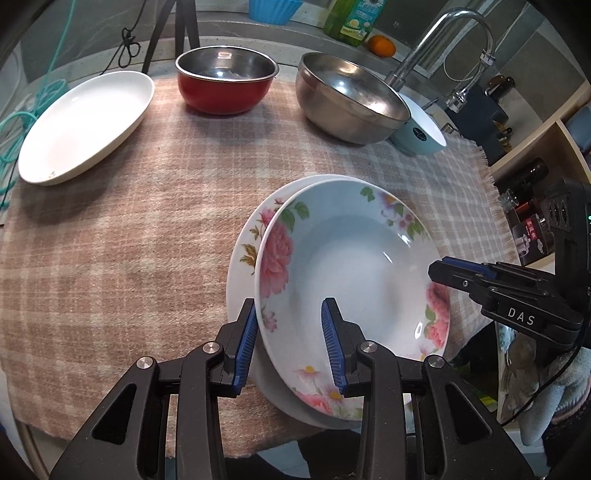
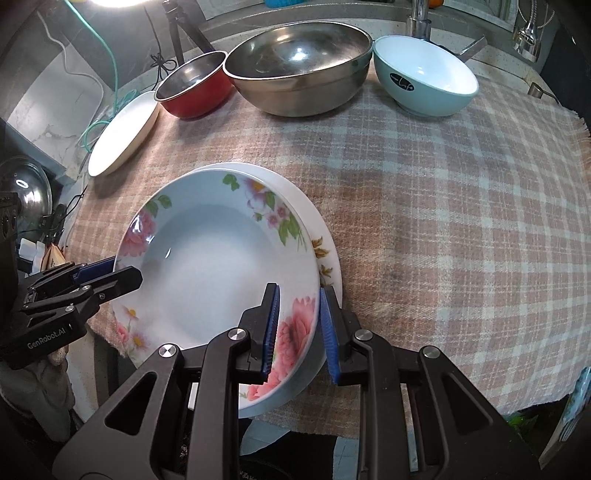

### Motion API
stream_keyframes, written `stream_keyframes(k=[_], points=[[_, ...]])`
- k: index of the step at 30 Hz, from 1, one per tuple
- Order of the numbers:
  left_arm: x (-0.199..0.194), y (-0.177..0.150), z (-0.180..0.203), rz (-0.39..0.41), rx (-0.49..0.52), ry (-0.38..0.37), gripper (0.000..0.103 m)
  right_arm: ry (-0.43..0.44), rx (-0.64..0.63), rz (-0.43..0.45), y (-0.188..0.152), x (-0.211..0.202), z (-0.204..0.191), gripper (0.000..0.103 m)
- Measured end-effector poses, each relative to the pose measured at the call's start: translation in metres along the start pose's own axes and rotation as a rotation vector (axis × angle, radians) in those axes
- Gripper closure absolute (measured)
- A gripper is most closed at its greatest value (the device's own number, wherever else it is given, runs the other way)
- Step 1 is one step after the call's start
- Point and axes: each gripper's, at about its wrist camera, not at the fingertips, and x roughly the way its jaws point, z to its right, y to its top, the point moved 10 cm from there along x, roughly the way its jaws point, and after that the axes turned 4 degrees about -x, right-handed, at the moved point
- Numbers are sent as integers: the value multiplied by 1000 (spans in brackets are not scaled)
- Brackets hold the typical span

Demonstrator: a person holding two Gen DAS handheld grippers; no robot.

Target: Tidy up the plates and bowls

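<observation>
A flowered deep plate [image 1: 351, 266] [image 2: 218, 266] lies on a second flowered plate [image 1: 243, 251] [image 2: 325, 251] at the near table edge. My left gripper [image 1: 290, 339] straddles the top plate's near-left rim, its pads open around it. My right gripper [image 2: 297, 325] straddles the opposite rim, also open; it shows in the left wrist view [image 1: 461, 273]. The left gripper shows in the right wrist view [image 2: 107, 273]. A white oval dish [image 1: 85, 125] [image 2: 125, 133], a red bowl [image 1: 225, 81] [image 2: 195, 88], a steel bowl [image 1: 351, 99] [image 2: 299, 62] and a pale blue bowl [image 1: 424, 129] [image 2: 424, 74] stand at the back.
A pink plaid cloth [image 1: 147, 240] [image 2: 461, 221] covers the round table. A tap [image 1: 443, 37] and sink edge lie behind the bowls, with a green bottle [image 1: 354, 18] and an orange [image 1: 382, 46]. Shelves with bottles [image 1: 532, 177] stand to the right.
</observation>
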Motion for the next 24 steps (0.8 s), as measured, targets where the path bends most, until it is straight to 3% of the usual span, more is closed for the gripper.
stream_keyframes(k=[8,10,12,14,18,24], points=[[1,1,1,-9,8,6,69,-7,-14,4,2,0,0,77],[0,2,0,-6,8,9,64,-6,-19,14,3,-2,-2,63],[-3,5,1,2,10,5,59,-24,-33,40,6,-6,-3,42],[-8,9,0,22,13,8,50,-39,-42,71,11,-12,-4,33],[-12,15,-3,30,4,-2,36,-10,-27,92,20,-18,-7,20],[-15,18,-14,29,-33,-6,36,15,-17,107,30,-22,-17,17]])
